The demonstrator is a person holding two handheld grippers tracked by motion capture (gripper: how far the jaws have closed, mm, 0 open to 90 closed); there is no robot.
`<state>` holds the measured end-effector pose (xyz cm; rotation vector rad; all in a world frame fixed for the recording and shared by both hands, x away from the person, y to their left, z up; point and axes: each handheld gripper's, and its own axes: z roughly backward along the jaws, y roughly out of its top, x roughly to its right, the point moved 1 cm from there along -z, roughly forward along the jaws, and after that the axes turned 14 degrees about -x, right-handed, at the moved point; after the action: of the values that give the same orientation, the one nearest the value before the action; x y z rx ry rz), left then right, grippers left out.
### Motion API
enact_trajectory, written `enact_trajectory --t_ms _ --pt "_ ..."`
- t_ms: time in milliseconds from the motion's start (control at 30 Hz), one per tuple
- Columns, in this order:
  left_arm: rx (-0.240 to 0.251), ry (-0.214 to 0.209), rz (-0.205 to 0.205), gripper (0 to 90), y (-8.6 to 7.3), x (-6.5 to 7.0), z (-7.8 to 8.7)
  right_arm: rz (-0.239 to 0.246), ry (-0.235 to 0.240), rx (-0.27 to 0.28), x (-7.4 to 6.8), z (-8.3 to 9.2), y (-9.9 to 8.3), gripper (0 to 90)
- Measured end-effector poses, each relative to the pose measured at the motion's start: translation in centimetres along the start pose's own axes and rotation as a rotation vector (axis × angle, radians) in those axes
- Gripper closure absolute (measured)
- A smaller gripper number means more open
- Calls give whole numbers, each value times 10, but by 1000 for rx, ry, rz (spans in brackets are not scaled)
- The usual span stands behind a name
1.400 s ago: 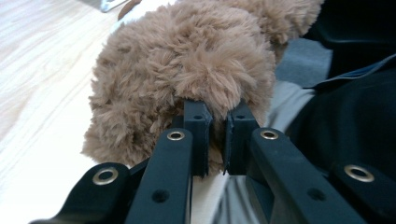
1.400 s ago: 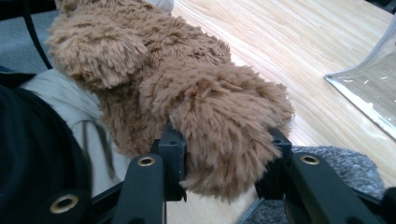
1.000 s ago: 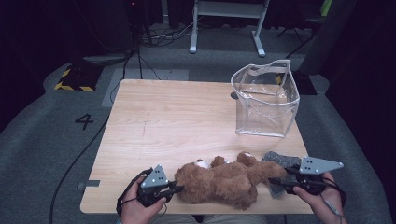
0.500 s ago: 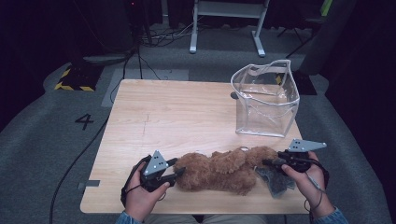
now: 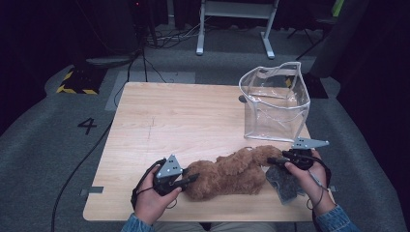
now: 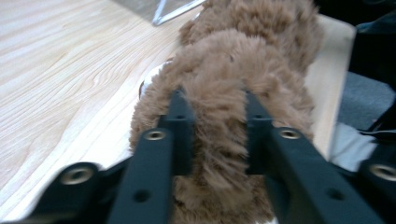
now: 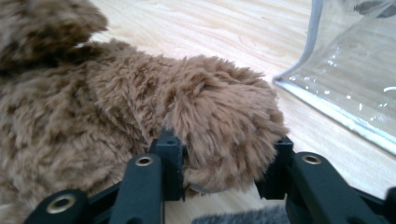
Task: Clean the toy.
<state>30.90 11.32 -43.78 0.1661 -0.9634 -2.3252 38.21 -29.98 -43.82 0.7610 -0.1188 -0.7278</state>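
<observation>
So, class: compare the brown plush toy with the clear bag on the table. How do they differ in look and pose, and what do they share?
The brown plush toy is furry and opaque; the clear bag is smooth and see-through. The toy lies flat along the near edge; the bag stands upright with its top open, farther back. The toy has the left gripper and right gripper closed on its ends; the bag is untouched. Both rest on the wooden table.

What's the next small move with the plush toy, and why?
Probably lift it off the table with both grippers together. The left gripper has just been closing, with fur of the brown plush toy between its jaws, and the right gripper grips the other end. The open clear bag stands just beyond.
</observation>
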Motion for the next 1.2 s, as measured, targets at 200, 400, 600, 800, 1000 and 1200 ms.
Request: enact_trajectory --t_ms 200,400,600,800,1000,1200 --pt "13 22 34 782 3 -12 -9 9 -81 96 -3 14 4 374" --pt "27 31 36 781 2 -15 -10 21 -206 16 -9 46 -25 316" --pt "40 12 27 780 1 -13 -10 8 -248 -111 -4 41 -55 275" --pt "53 3 20 777 0 -15 -10 -27 -252 -203 7 21 -71 237" --pt "66 -9 27 776 -1 -16 -11 35 -315 -312 9 0 -72 357" --pt "66 -10 28 776 -1 -16 -11 84 -370 -367 9 6 -68 685"
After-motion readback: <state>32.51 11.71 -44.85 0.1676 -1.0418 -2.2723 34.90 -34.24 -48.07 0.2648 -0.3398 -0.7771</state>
